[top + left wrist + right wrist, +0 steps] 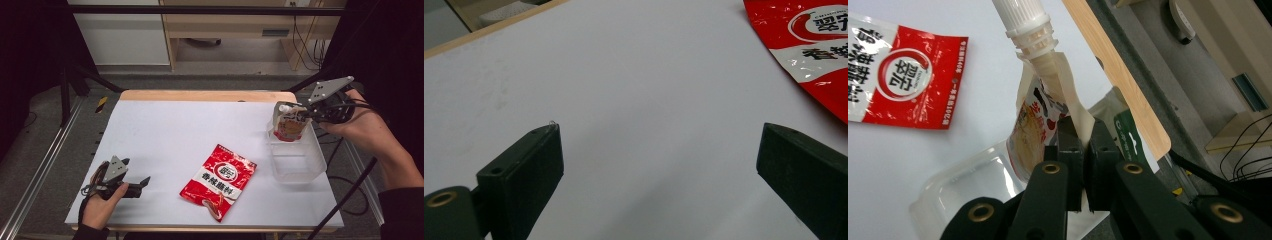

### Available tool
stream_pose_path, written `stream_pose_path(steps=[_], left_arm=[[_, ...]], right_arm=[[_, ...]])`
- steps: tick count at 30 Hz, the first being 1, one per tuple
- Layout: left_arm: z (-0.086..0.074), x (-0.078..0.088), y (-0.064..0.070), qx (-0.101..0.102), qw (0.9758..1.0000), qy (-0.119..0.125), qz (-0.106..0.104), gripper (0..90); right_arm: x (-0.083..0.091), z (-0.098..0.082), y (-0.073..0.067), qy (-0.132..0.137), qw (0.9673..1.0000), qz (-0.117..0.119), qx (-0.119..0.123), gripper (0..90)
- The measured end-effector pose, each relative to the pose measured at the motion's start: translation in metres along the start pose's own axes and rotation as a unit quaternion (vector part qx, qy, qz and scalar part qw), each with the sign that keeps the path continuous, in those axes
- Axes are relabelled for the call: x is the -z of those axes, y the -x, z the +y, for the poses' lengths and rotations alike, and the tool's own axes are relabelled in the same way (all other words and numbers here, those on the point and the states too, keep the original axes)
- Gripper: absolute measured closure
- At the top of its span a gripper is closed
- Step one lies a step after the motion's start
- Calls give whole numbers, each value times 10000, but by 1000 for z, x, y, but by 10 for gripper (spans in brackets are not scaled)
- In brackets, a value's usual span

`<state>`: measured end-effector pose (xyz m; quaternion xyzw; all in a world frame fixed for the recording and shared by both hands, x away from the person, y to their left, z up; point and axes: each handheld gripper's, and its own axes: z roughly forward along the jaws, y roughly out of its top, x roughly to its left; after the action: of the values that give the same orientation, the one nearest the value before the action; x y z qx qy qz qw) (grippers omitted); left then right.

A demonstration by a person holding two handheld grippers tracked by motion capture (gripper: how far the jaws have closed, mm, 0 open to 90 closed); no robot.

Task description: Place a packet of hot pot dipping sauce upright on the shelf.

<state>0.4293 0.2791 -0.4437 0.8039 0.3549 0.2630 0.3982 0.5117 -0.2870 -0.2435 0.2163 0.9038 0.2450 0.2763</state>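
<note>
A spouted pouch (288,124) with a white cap hangs over the far end of a clear plastic bin (298,165) at the table's right. My right gripper (306,113) is shut on the pouch's upper edge; in the right gripper view the pouch (1038,125) is pinched between the jaws of the right gripper (1085,131), spout pointing up. A red snack bag (218,181) lies flat in the middle of the white table top. My left gripper (146,181) rests low at the front left, open, nothing between its jaws; the red bag's corner (809,45) lies ahead of it.
The white table top (165,135) has a wooden strip along its far edge (205,95). Metal frame rails (35,175) run along both sides, and cables (350,190) trail off the right side. A cabinet and shelving stand beyond the table.
</note>
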Motion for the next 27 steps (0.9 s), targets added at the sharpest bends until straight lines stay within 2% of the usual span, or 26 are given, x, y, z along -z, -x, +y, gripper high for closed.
stream_pose_path(steps=[8, 12, 20, 27], left_arm=[[0, -1, 1, 4, 10000, -12, -26, 47], [-1, -2, 1, 2, 10000, -48, -45, 47], [-1, -3, 2, 21, 9999, -51, -87, 47], [-1, -3, 2, 11, 9999, -59, -83, 46]], right_arm=[[-20, -23, 12, -135, 9997, -61, -200, 877], [-29, -30, 18, -102, 9995, -93, -297, 877], [-43, -33, 20, -152, 9996, -19, -251, 876], [-54, -35, 17, -206, 9995, 68, -234, 876]])
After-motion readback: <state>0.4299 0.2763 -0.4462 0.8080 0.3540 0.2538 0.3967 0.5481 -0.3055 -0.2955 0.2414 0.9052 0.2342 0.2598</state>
